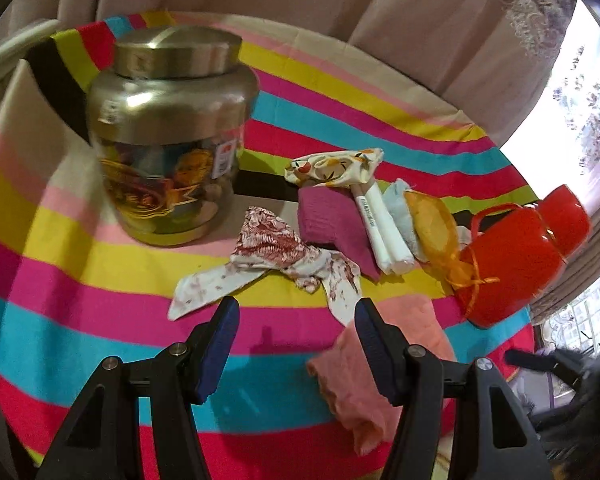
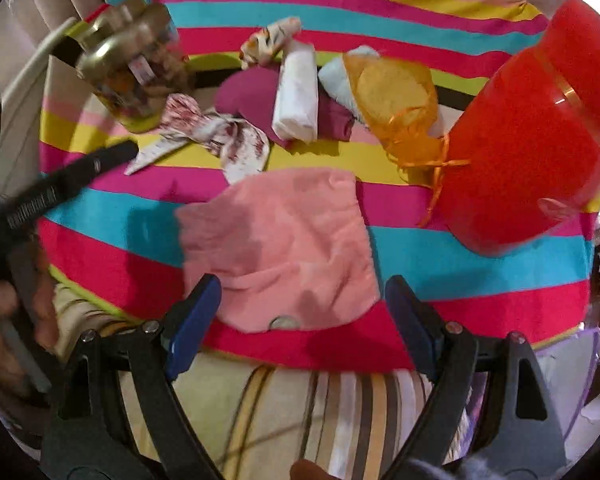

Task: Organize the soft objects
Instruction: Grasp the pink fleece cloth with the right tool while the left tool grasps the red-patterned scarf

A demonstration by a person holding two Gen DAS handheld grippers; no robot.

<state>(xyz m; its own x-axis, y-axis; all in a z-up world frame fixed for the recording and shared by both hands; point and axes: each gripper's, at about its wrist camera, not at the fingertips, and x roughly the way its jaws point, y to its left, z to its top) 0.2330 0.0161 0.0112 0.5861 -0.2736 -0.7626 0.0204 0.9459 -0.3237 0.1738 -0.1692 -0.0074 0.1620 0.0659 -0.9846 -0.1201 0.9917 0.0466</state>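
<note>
On table: striped cloth | behind: beige curtains

one steel jar, one red tub, six cloths

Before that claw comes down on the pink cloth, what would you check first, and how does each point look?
1. Right claw empty, jaws wide: ok.
2. Crumpled pink fleece cloth lies under the jaws, nothing on top: ok.
3. Left claw empty: ok.
4. Left claw's right finger passes in front of the pink cloth's edge; whether it touches: cannot tell.
5. Red plastic jar stands apart from the cloth: ok.
6. Orange mesh pouch ribbon clear of the cloth: ok.
</note>
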